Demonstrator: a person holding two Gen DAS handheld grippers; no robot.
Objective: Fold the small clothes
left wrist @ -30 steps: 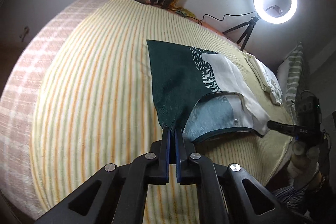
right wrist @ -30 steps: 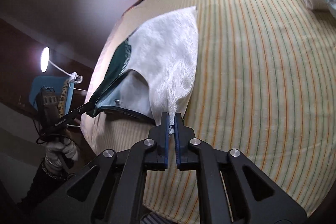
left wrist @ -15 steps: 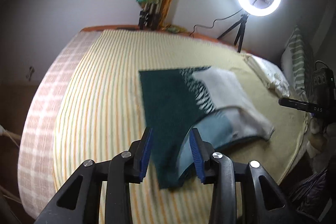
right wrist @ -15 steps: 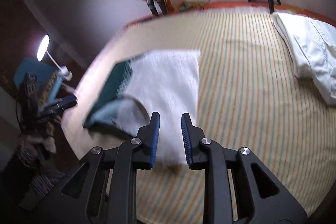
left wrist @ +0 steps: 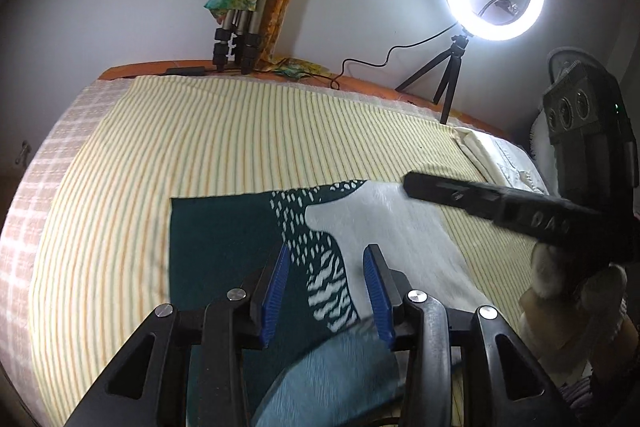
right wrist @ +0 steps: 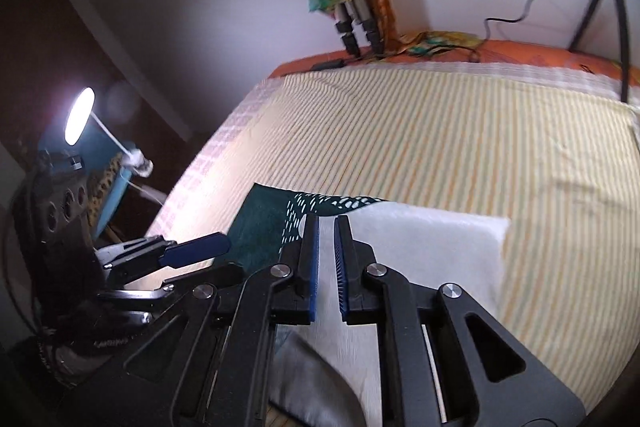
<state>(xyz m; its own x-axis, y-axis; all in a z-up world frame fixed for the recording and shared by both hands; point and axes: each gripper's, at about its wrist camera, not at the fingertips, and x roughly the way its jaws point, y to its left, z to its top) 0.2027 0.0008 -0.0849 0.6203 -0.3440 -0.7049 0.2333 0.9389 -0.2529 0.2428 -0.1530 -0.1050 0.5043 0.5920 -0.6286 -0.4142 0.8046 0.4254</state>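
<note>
Garment (left wrist: 240,239) flat on bed; L tongs (left wrist: 325,293), R tongs (right wrist: 327,267) hover above, agape.

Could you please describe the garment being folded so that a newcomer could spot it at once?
On the striped bed, look near its front edge. The garment lies flat there, dark green on one side and white on the other with a dashed pattern between, unlike the plain cream pillow beside it.

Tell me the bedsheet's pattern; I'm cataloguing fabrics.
Thin orange and green stripes on pale yellow bedsheet, clearest in left wrist view.
</note>
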